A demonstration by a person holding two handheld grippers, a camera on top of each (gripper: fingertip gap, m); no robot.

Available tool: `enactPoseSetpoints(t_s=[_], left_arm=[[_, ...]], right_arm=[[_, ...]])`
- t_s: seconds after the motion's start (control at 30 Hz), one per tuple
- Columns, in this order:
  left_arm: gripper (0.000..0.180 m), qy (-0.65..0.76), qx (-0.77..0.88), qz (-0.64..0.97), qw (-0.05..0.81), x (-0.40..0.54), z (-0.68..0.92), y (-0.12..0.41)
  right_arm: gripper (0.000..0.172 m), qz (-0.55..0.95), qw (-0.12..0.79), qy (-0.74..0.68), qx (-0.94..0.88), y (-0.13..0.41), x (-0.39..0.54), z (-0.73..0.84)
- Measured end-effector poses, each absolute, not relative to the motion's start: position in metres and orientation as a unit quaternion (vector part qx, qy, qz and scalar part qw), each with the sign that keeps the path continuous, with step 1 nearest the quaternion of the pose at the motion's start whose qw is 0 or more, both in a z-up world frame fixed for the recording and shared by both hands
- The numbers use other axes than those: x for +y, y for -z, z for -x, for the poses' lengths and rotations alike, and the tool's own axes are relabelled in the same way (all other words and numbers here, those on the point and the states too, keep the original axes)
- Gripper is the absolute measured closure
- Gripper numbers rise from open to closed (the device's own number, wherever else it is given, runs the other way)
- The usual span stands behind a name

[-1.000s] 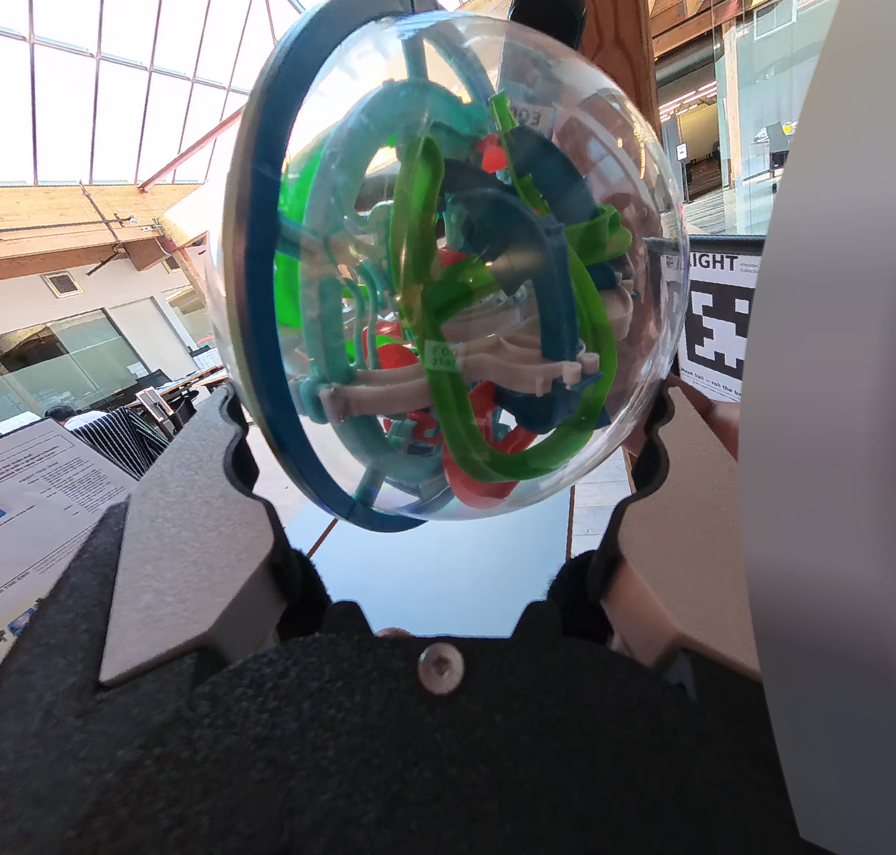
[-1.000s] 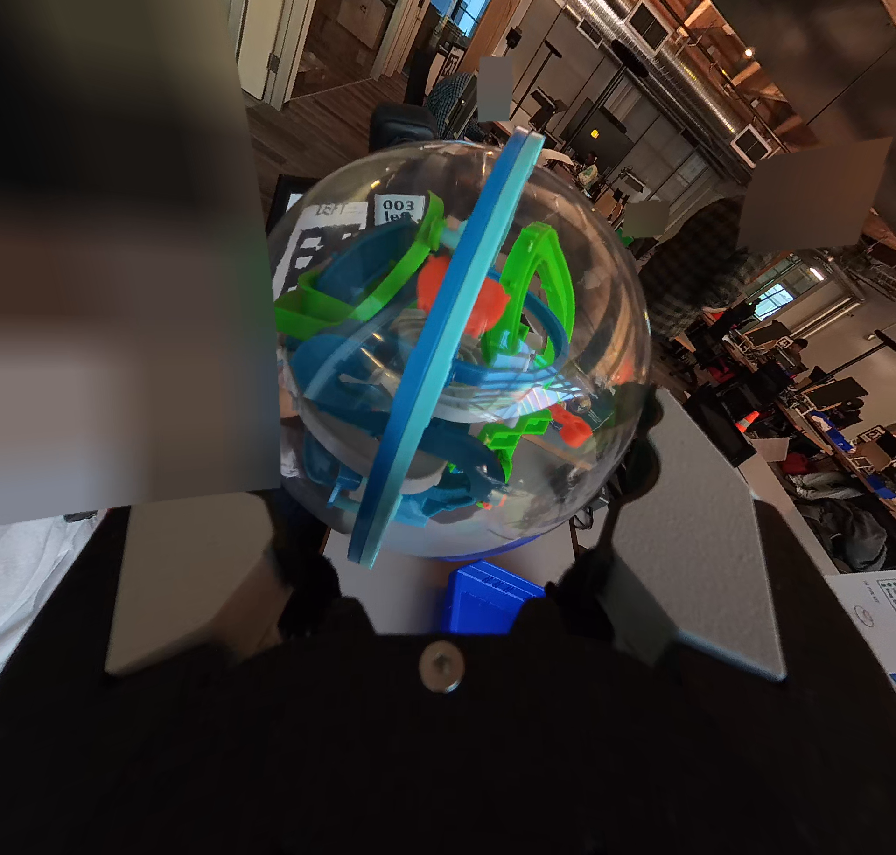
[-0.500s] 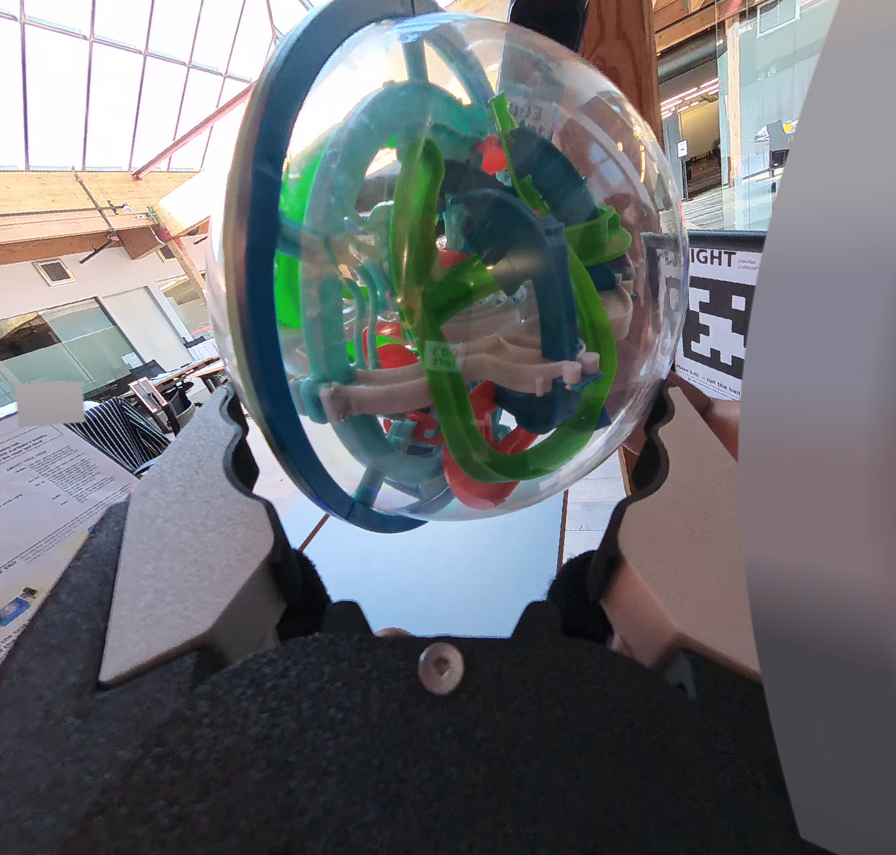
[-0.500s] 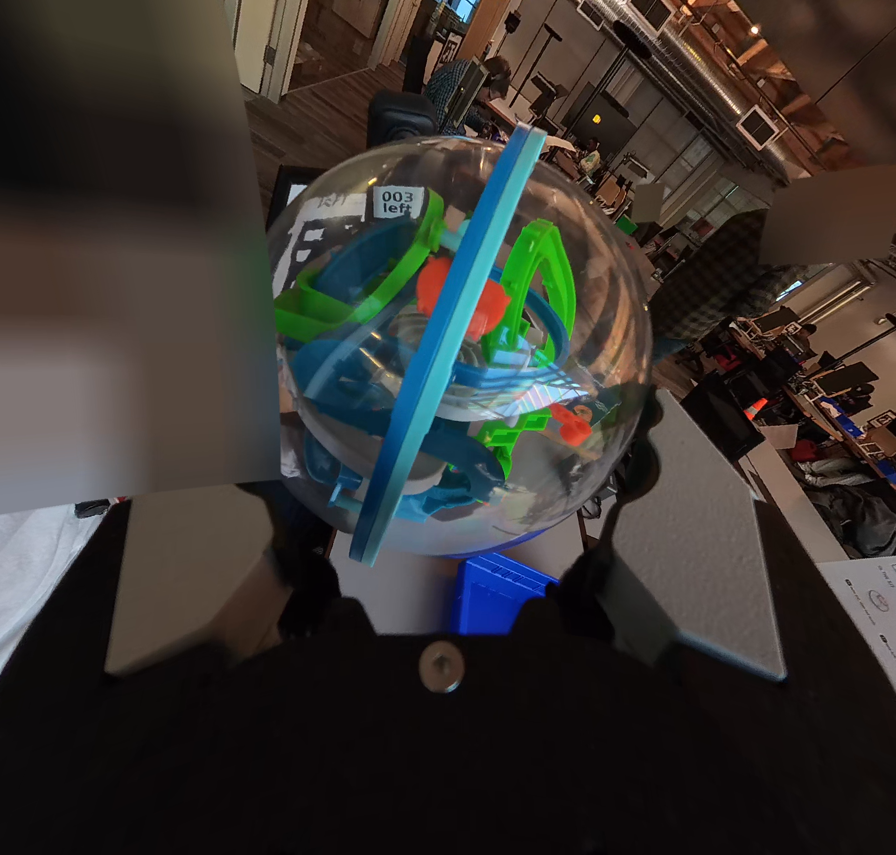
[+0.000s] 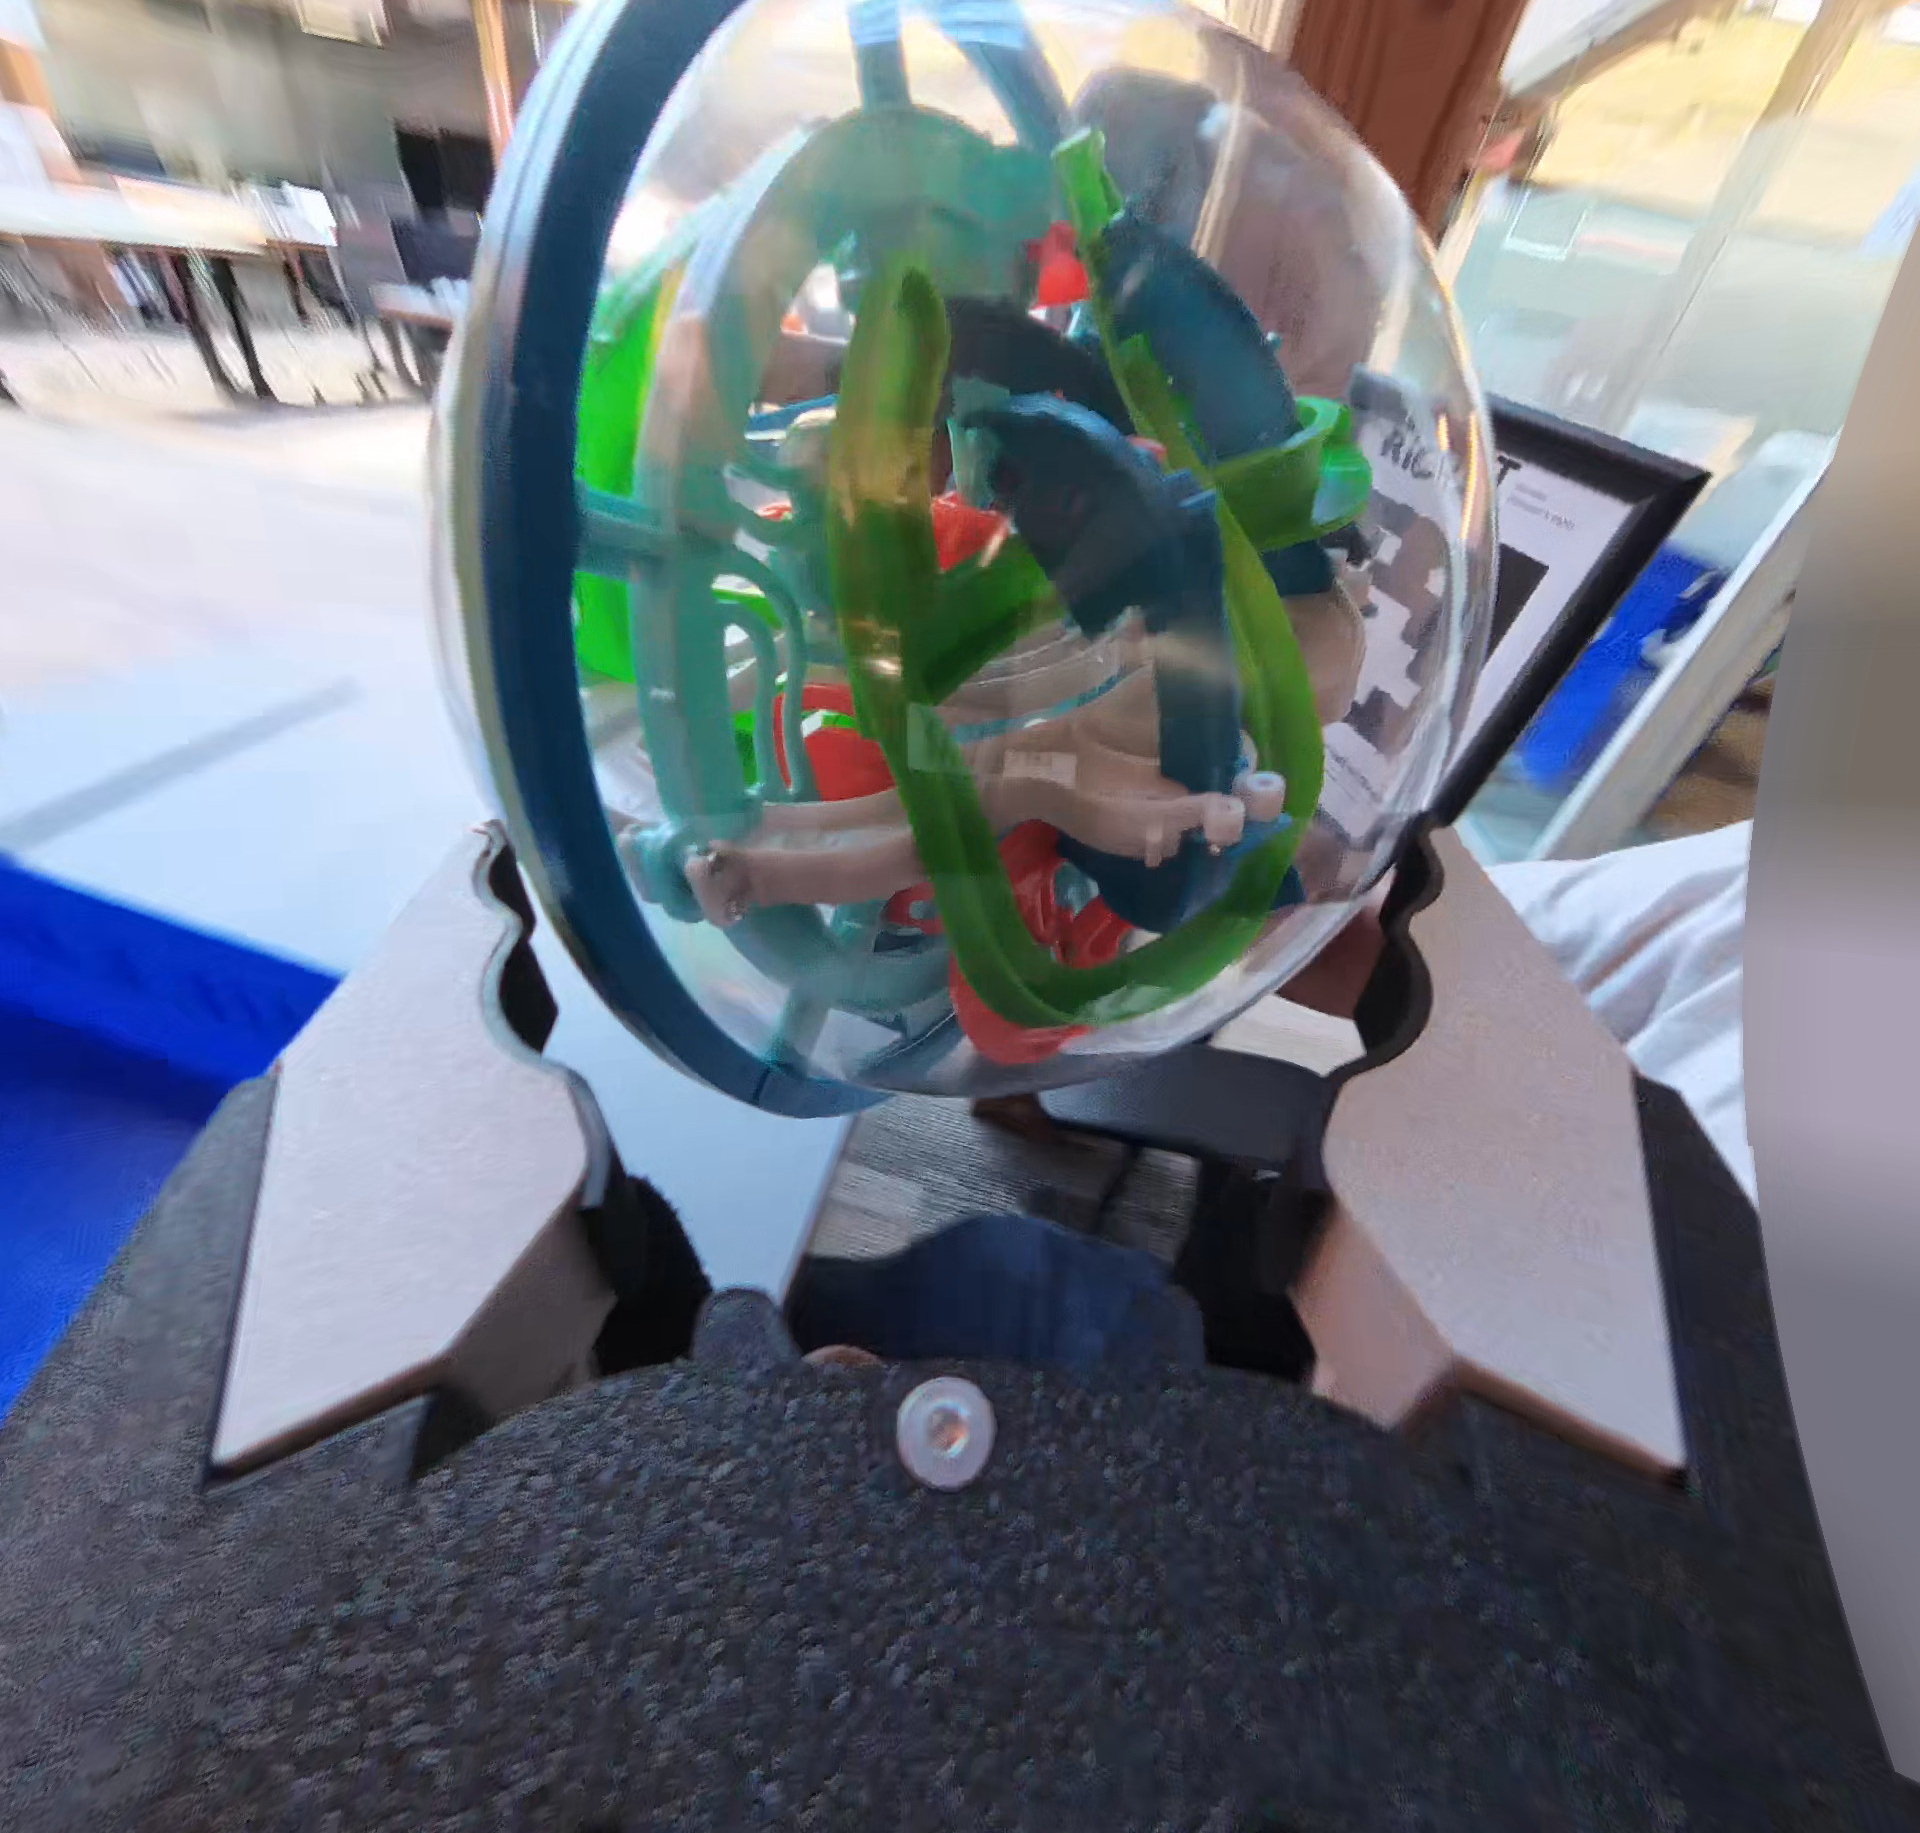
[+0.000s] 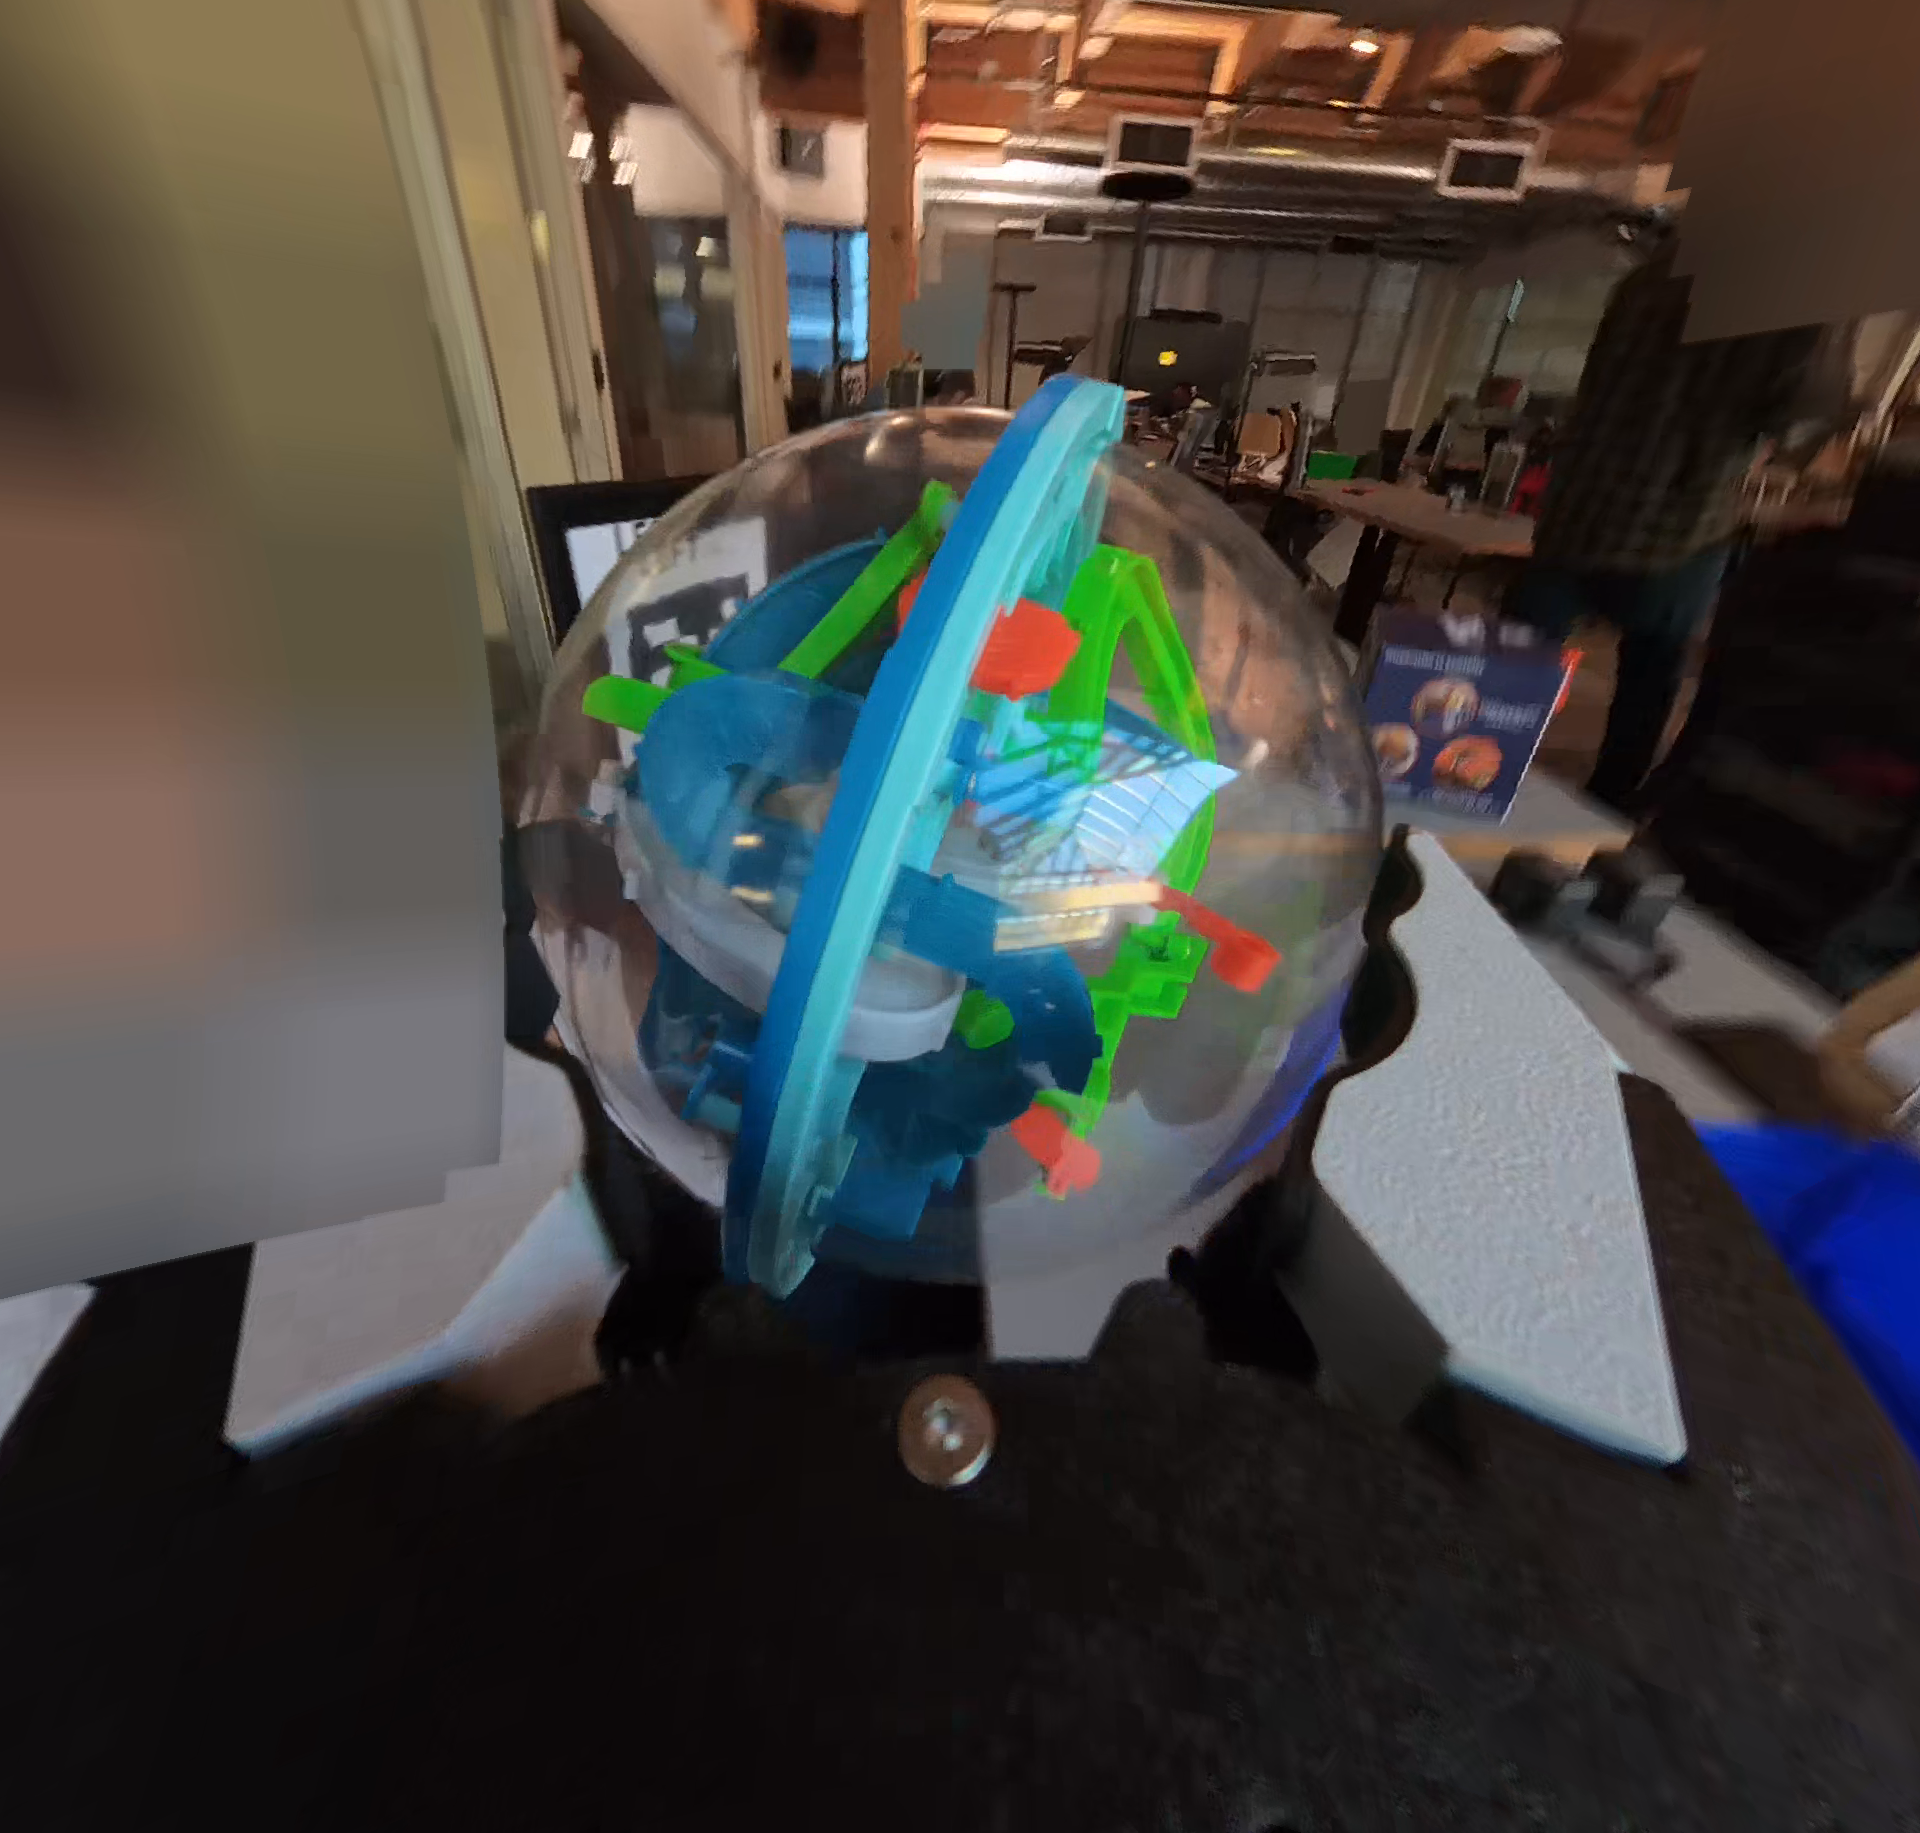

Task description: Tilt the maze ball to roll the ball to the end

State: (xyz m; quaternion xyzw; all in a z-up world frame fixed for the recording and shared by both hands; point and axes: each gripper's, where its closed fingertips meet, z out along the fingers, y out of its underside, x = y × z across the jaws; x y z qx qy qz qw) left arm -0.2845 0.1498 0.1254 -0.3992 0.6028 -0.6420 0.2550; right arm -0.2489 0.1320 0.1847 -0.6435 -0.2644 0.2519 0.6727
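The maze ball (image 5: 966, 536) is a clear sphere with a dark blue ring and green, teal, red and beige tracks inside. My left gripper (image 5: 956, 848) is shut on it, with both pads pressed against its lower sides. In the right wrist view the same ball (image 6: 956, 848) sits between the fingers of my right gripper (image 6: 961, 952), which is also shut on it from the opposite side. The right gripper's marker plate (image 5: 1538, 578) shows behind the ball. The small rolling ball inside cannot be made out. The ball is held in the air above the table.
A white table top (image 5: 208, 588) and a blue bin (image 5: 104, 1035) lie below on the left. A wooden post (image 5: 1382, 48) stands behind. In the right wrist view there is a blue printed box (image 6: 1465, 734), a standing person (image 6: 1662, 536) and a blue bin edge (image 6: 1829, 1233).
Both grippers have swung downward with the maze ball, so the background went from skylight and ceiling to table level. The ball stays gripped by both and has tilted with them.
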Motion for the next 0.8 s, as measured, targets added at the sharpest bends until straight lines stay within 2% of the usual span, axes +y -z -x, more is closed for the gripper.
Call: enactPoseSetpoints(t_s=[0.03,0.2,0.37,0.57,0.8], left_arm=[[0.026,0.65,0.592,0.424,0.218,0.156,0.279,-0.101],[0.025,0.656,0.536,0.524,0.082,0.181,0.262,0.008],[0.026,0.638,0.502,0.584,0.023,0.199,0.258,0.069],[0.026,0.61,0.491,0.62,-0.05,0.205,0.256,0.108],[0.027,0.612,0.462,0.638,-0.063,0.217,0.246,0.105]], right_arm=[[0.02,0.654,0.666,-0.28,-0.226,-0.16,0.141,0.24],[0.019,0.678,0.618,-0.389,-0.086,-0.043,0.18,0.209],[0.019,0.692,0.562,-0.452,-0.022,0.034,0.199,0.2],[0.02,0.713,0.498,-0.494,0.009,0.083,0.206,0.196],[0.02,0.705,0.484,-0.516,0.051,0.091,0.21,0.189]])
